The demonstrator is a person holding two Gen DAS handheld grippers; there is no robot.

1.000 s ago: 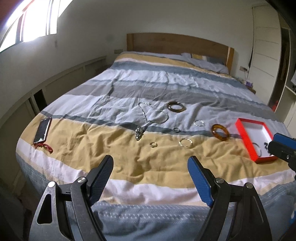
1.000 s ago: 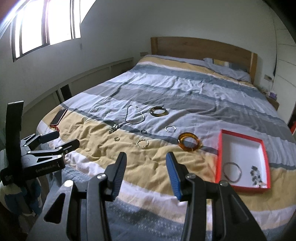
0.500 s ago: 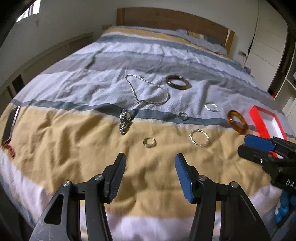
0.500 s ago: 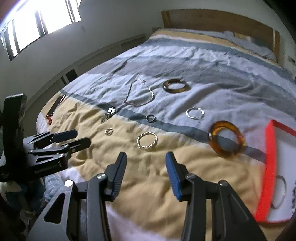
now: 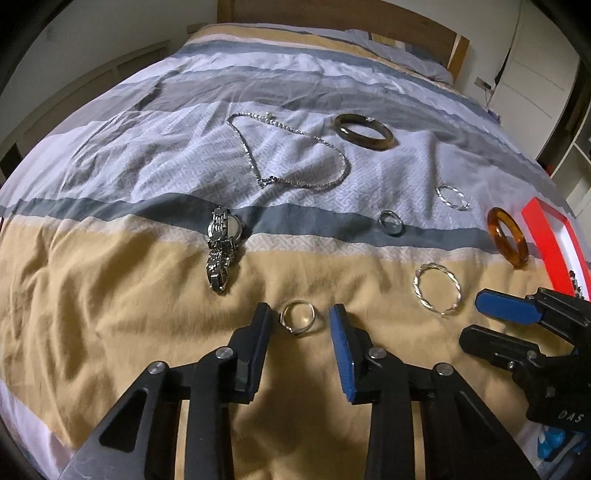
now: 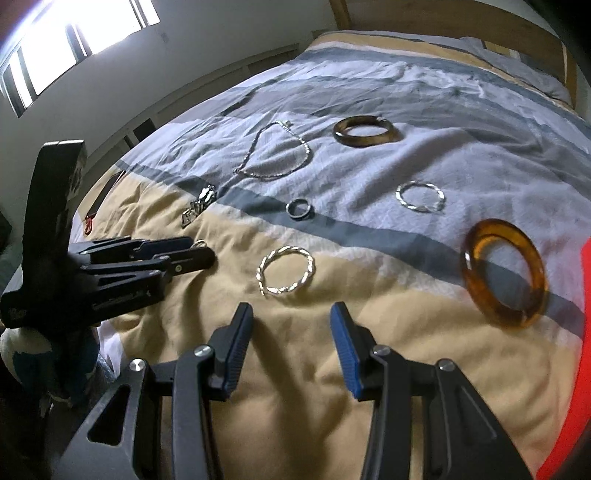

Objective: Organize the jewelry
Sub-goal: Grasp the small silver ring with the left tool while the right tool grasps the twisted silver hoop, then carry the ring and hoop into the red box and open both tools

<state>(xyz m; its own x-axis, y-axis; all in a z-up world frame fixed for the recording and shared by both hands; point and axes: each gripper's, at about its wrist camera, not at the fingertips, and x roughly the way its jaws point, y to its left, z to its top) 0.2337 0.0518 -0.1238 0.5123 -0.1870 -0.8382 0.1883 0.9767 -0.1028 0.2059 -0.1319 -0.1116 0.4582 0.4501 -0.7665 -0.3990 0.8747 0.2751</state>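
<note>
Jewelry lies on the striped bedspread. My left gripper (image 5: 300, 317) is open, its fingers either side of a small silver ring (image 5: 297, 317). My right gripper (image 6: 290, 315) is open and empty, just short of a twisted silver bangle (image 6: 286, 273), which also shows in the left wrist view (image 5: 437, 292). Around them lie a silver watch (image 5: 222, 248), a silver necklace (image 5: 291, 155), a dark ring (image 5: 390, 222), a brown bangle (image 5: 364, 131), a second twisted bangle (image 6: 420, 196) and an amber bangle (image 6: 504, 271). The red jewelry box (image 5: 550, 245) is at the right.
The wooden headboard (image 5: 332, 14) and a pillow (image 5: 413, 50) are at the far end. A wall with a window (image 6: 55, 40) runs along the left. The right gripper shows in the left wrist view (image 5: 491, 325); the left gripper shows in the right wrist view (image 6: 184, 254).
Both grippers have moved forward and down toward the bed. The left one now straddles the small ring; the right one has come close to the twisted bangle. Both stay open.
</note>
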